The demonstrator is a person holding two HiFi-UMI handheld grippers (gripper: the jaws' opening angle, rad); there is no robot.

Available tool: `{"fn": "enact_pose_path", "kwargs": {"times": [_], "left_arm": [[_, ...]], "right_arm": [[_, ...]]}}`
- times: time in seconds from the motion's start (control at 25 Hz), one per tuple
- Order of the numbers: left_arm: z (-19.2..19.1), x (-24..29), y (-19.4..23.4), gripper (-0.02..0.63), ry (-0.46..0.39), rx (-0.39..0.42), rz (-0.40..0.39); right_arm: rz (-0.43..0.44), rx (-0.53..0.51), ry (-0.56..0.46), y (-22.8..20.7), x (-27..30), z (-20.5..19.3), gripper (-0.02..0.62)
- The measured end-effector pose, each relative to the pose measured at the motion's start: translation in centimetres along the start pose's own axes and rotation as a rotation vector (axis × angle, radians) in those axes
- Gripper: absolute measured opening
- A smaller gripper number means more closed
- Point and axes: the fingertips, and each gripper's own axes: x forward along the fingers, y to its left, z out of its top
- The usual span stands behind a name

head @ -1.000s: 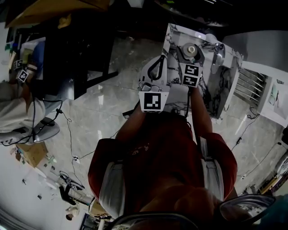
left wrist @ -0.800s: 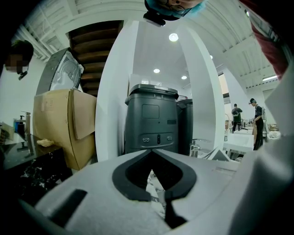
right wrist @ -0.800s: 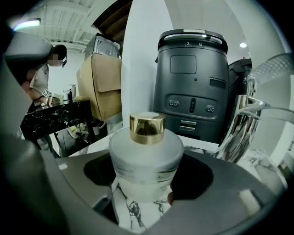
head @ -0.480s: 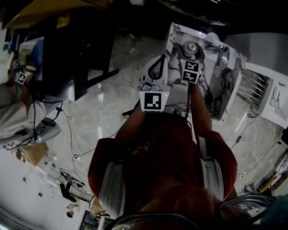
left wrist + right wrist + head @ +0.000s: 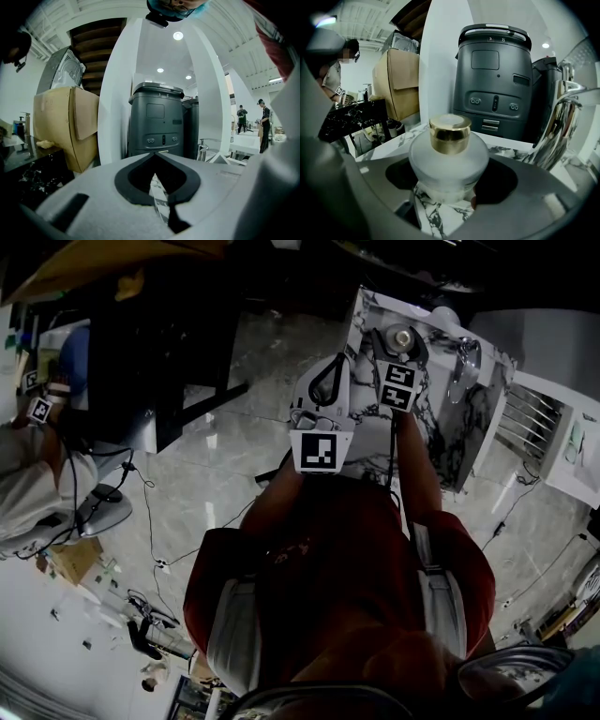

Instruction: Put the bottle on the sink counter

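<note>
A frosted white bottle (image 5: 449,159) with a gold cap (image 5: 450,133) sits between the jaws of my right gripper (image 5: 400,360), which is shut on its round body. Under it lies the white marble sink counter (image 5: 436,218); whether the bottle's base touches it is hidden. From the head view the gold cap (image 5: 401,337) shows over the counter (image 5: 367,313), left of the chrome faucet (image 5: 466,354). My left gripper (image 5: 154,157) is held level beside the right one at the counter's near edge. Its jaws meet at the tips and hold nothing.
A dark grey machine (image 5: 494,79) stands behind the counter, and the faucet (image 5: 562,117) rises at the right. A cardboard box (image 5: 401,84) and a black marble table (image 5: 351,119) lie to the left, with a person (image 5: 340,70) beyond. Cables trail over the floor (image 5: 150,512).
My right gripper has sunk a little toward the counter with the bottle still in it. The left gripper has stayed where it was.
</note>
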Motion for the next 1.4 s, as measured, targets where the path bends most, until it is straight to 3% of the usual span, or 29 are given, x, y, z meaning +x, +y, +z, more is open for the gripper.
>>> {"fn": "enact_pose_path", "kwargs": {"times": [0.88, 1.08, 1.4], "left_arm": [[-0.3, 0.2, 0.1, 0.003, 0.008, -0.020, 0.003], [0.0, 0.0, -0.1, 0.003, -0.019, -0.042, 0.016], [0.8, -1.1, -0.9, 0.003, -0.018, -0.008, 0.006]], "right_arm": [[-0.096, 0.046, 0.000, -0.9, 2.1, 1.2, 0.347], [-0.089, 0.041, 0.005, -0.8, 2.1, 1.0, 0.350], [-0.064, 0.054, 0.026, -0.8, 0.8, 0.2, 0.388]]}}
